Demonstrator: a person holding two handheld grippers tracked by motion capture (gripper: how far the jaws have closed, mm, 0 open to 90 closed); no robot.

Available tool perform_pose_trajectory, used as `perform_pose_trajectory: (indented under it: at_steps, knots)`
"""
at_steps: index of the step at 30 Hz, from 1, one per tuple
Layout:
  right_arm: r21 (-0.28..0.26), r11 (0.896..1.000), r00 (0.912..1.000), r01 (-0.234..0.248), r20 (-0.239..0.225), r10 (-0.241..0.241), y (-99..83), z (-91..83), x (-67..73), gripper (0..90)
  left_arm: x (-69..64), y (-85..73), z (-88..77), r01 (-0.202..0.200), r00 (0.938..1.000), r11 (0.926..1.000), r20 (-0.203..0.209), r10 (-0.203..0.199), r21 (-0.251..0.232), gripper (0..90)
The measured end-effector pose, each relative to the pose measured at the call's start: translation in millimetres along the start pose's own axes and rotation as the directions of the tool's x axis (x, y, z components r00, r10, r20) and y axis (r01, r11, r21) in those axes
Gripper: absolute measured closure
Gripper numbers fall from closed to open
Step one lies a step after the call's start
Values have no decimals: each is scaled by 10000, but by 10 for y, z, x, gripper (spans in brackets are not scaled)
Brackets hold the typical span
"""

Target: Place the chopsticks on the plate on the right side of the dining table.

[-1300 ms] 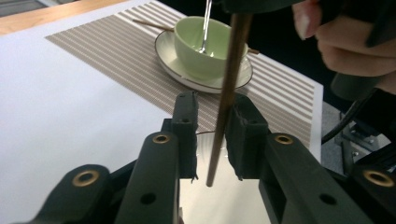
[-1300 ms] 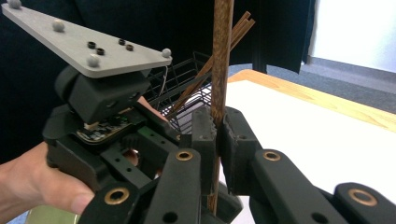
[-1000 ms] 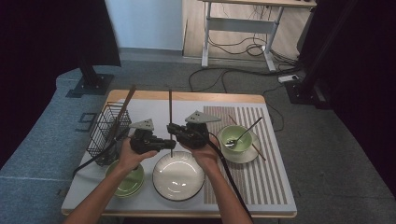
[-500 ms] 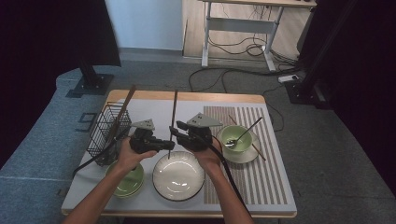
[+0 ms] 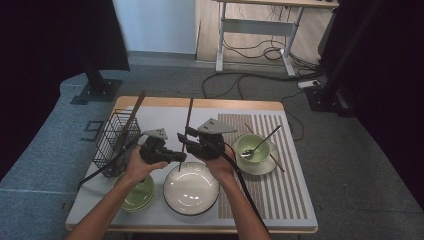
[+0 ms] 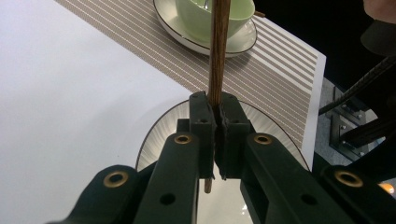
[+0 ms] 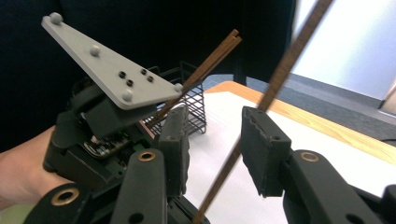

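Observation:
A long dark wooden chopstick (image 5: 187, 125) stands nearly upright above the white plate (image 5: 191, 188). My left gripper (image 5: 180, 156) points right and is shut on the chopstick's lower part; in the left gripper view the chopstick (image 6: 218, 56) is pinched between the closed jaws of that gripper (image 6: 216, 109). My right gripper (image 5: 184, 138) points left, just above the left one. Its jaws have just been opening. In the right gripper view the chopstick (image 7: 275, 79) passes through the gap of the right gripper (image 7: 217, 116), near one pad (image 7: 261, 149) and not pressed.
A black wire basket (image 5: 116, 137) holding another chopstick (image 5: 131, 117) stands at the left. A green bowl with a spoon (image 5: 254, 148) sits on a saucer on the striped mat (image 5: 280, 190). Stacked green bowls (image 5: 134, 192) lie front left.
The right gripper's jaws have opened off the chopstick. The chopstick's top has leaned slightly to the right. The left gripper keeps its hold, and both hands stay in place.

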State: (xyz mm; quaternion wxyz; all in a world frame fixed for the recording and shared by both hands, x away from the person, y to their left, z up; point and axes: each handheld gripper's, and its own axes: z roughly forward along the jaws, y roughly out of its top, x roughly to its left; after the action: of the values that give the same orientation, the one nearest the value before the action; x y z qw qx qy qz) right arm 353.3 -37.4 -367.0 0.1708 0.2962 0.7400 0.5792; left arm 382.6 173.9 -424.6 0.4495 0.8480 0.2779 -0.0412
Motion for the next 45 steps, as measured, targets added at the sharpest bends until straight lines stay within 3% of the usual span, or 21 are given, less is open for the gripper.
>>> perform_pose_trajectory:
  at_steps: [4, 10, 34, 45]
  knots:
    - [88, 9998, 9998, 192, -70, -192, 20, 36, 19, 603, -5, 0, -5, 15, 10000, 10000, 30, -15, 32, 863]
    - [228, 9988, 9989, 429, 176, -433, 39, 49, 15, 596, -10, -1, -12, -11, 10000, 9999, -39, 11, 166, 863]
    - [616, 9981, 9962, 71, 862, -125, -87, -32, -173, 546, -26, -17, -12, -245, 9996, 9981, -147, 254, 574, 863]
    - [831, 9962, 9935, 250, 1083, -340, -128, -64, -224, 511, -25, -23, -12, -343, 9992, 9965, -172, 357, 762, 863]
